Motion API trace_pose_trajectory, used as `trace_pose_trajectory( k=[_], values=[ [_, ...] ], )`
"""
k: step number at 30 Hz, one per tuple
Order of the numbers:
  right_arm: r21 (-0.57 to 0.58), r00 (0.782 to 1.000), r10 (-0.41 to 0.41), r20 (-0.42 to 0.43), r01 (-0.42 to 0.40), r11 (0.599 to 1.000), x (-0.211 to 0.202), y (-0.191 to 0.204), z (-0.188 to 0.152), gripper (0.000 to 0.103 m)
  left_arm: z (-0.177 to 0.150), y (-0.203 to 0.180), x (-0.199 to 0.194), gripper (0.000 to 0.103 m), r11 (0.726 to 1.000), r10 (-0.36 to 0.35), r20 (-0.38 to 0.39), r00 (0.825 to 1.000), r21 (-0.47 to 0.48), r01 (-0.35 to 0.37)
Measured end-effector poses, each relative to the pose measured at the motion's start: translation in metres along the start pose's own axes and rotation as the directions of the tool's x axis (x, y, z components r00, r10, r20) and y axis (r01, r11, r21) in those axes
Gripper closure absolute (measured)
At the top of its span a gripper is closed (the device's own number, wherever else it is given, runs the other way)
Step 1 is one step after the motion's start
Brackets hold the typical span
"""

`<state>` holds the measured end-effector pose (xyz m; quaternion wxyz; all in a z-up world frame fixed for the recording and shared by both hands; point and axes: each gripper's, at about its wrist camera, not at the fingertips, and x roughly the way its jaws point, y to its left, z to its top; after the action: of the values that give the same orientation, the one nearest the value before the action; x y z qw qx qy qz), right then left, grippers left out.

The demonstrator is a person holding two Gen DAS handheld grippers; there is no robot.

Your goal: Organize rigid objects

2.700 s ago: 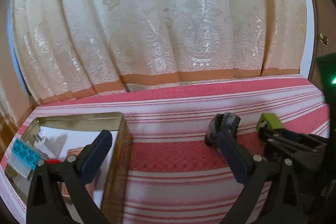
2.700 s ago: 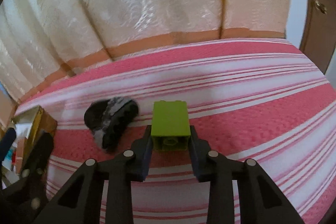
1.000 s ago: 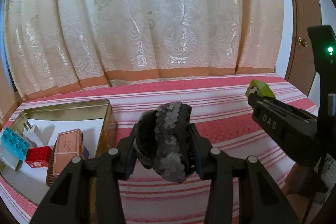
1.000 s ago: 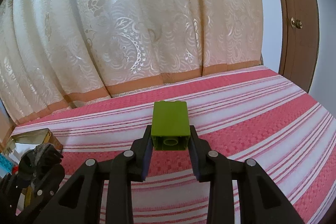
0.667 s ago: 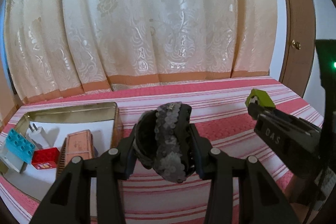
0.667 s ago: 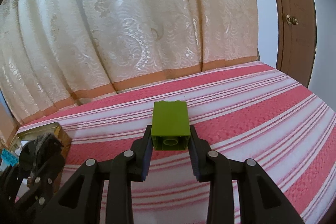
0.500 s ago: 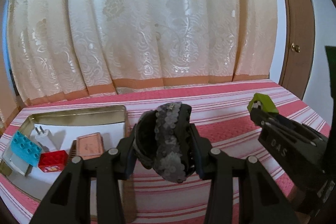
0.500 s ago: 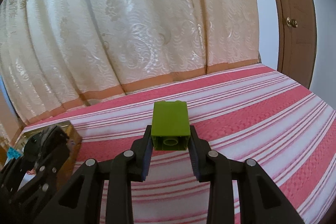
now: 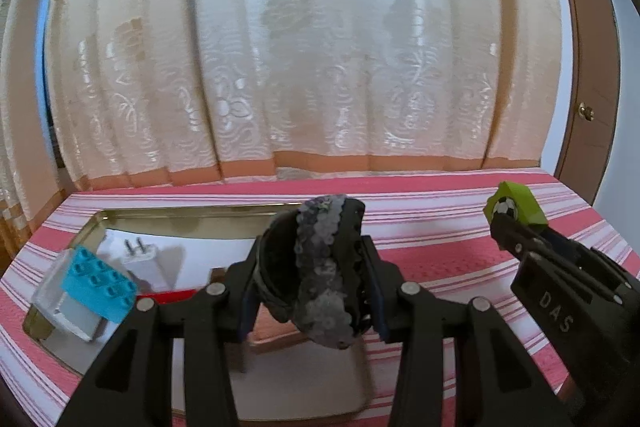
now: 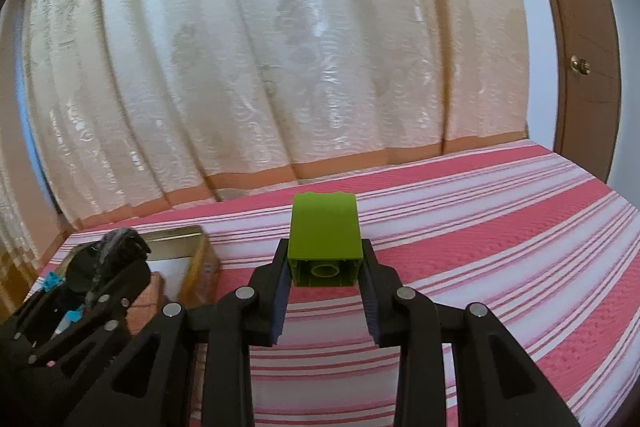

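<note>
**A:** Which step is this?

**B:** The carry, I'd judge. The left gripper (image 9: 310, 267) has its jaws closed on a dark sequinned hair clip (image 9: 320, 267), held above the gold tin tray (image 9: 192, 217). The right gripper (image 10: 324, 267) is clamped on a green brick (image 10: 323, 239), above the striped cloth (image 10: 500, 247) with the tray off at its nine o'clock.

**A:** What does the next move call for?

**B:** Probably lowering the clip into the tray, then parting the jaws. The green brick needs to cross toward nine o'clock before it can go in.

**A:** Any room in there?

**B:** From the left wrist view, a blue brick (image 9: 98, 283), a white plug (image 9: 140, 259) and a red brick (image 9: 168, 295) crowd the tray at nine o'clock. A brown flat box (image 9: 272, 331) lies right under the clip. The white floor at six o'clock looks bare.

**A:** Edges to mind?

**B:** The tray's raised wall at three o'clock, which the green brick must clear. The two grippers are also near each other.
</note>
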<state>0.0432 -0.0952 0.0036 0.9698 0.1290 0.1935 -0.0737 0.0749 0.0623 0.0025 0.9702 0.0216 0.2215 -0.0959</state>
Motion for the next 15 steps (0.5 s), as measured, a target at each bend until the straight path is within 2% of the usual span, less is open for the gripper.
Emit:
trace_pose_trajectory(
  k=[7,15],
  values=[
    [-0.03,0.997,0.071,0.001,-0.071,0.997,0.003,0.05,0.0,0.069,0.001,0.042,-0.001,0.06,0.998,0.045,0.001,0.999,-0.043,-0.045],
    [-0.1,0.99,0.139,-0.035,-0.142,0.985,0.018,0.116,-0.01,0.068,-0.004,0.104,0.007,0.06,0.986,0.133,-0.031,0.991,-0.094,-0.136]
  ],
)
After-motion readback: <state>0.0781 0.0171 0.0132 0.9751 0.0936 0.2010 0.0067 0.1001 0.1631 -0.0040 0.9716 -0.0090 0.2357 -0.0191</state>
